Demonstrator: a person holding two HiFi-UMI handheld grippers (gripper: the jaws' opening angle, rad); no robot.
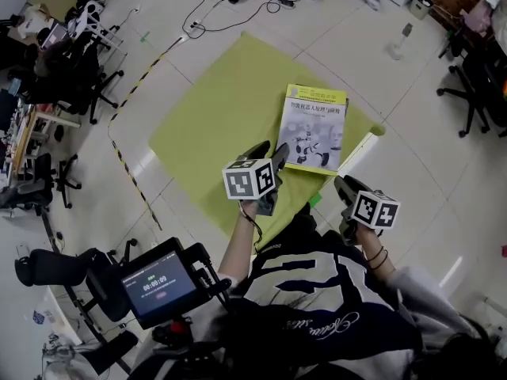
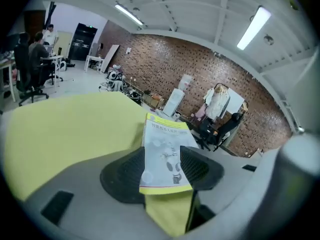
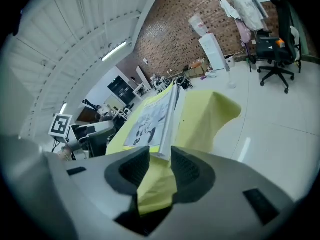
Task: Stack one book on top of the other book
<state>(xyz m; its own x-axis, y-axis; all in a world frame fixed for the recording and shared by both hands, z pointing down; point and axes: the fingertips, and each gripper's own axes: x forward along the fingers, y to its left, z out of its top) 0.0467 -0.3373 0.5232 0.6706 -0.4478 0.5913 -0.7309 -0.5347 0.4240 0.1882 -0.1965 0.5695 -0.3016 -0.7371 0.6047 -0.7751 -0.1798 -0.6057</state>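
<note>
Lowest in the head view, the left gripper (image 1: 269, 150) is held just below centre and the right gripper (image 1: 343, 183) a little lower and to its right. The left jaws are spread wide and grasp nothing; in the left gripper view the book's near short edge is framed in the gap, beyond the pads and untouched. The right jaws are parted less widely and are likewise empty; in the right gripper view the book's near right corner is seen just past the tips.

Beyond both grippers, the book (image 1: 313, 129) lies flat on the worktop (image 1: 214, 109), which is covered by a yellow-green cloth. It sits right of centre in the head view, close to the worktop's right edge. Its long axis runs almost straight up the frame, away from the person, with the top leaning slightly right, so a short edge is presented to both jaws.

From the left jaws the book lies up and to the right, and from the right jaws up and to the left. Both grippers are close. The left tips are judged marginally nearer, just beside the lower left corner.

Only one cover is seen. In the right gripper view the book's side looks thick and layered, so a second book may lie beneath, but this cannot be settled.
</note>
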